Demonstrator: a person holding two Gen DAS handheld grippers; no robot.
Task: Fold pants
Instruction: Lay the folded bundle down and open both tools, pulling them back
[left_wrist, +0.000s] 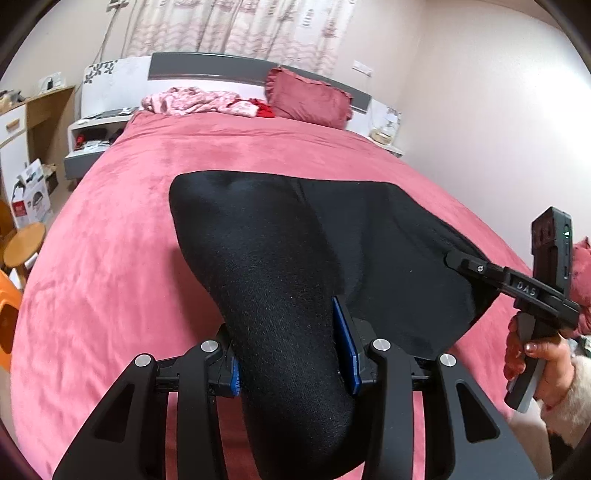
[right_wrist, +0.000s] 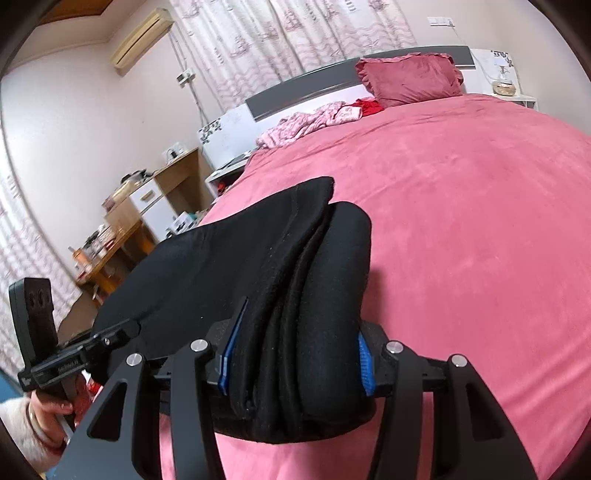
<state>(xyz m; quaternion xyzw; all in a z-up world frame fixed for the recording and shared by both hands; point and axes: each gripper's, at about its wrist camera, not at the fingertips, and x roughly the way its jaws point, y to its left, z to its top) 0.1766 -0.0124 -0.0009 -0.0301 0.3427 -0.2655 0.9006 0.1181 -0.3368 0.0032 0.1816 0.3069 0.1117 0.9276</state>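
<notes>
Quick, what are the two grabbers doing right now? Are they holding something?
Left gripper: shut on the black pants.
Right gripper: shut on a thick fold of the same pants.

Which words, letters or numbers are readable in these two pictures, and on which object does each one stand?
"DAS": raised letters on the arm of the right gripper, seen from the left wrist.
Text on the side of the left gripper, seen from the right wrist: too blurred to read.
Print on the cardboard box beside the bed: too small to read.
</notes>
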